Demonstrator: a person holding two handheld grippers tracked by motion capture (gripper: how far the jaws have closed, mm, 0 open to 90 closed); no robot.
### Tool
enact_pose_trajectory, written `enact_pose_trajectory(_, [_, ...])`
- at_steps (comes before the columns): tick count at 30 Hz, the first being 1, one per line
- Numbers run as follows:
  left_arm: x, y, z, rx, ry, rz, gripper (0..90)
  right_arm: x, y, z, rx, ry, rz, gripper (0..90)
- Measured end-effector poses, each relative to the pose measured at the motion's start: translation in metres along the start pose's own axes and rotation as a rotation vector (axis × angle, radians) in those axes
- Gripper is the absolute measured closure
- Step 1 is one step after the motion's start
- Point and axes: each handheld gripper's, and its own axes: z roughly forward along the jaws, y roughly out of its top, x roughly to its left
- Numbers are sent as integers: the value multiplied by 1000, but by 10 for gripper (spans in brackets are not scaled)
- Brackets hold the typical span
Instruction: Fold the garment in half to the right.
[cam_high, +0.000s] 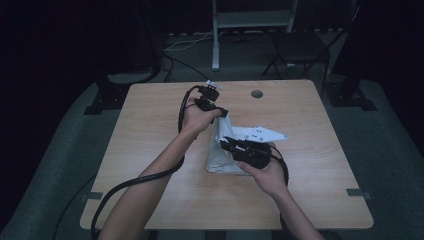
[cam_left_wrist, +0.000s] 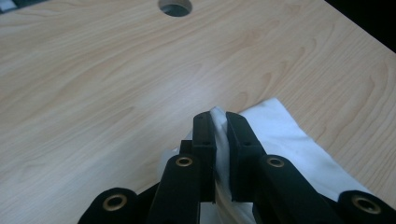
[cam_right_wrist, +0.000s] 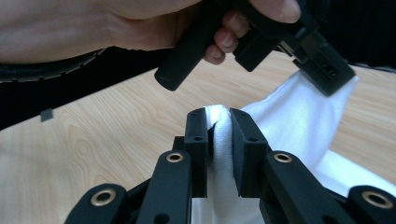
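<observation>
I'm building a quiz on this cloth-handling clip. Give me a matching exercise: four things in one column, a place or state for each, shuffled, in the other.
Things:
1. left gripper
2. right gripper
3. white cloth
4. round hole

Places or states:
A. in the tabletop near the far edge
B. shut on the cloth's far, raised corner
C. partly lifted, its near end resting on the table
D. shut on a cloth edge nearer the person

Pairs: 1-B, 2-D, 3-C, 4-A

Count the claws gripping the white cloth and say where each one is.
2. The left claw pinches the white cloth at its far top edge; the right claw pinches it lower, nearer the person, above the wooden table.
</observation>
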Motion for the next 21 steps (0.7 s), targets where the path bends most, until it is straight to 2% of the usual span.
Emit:
enact_pose_trajectory(10, [-21,-2,34,-8,-55,37,837,-19,-22,-24,38,-58,26,784])
enact_pose_trajectory(21, [-34,-1,50,-14,-72,52,834,-30,-38,-41,63,-103,45,783])
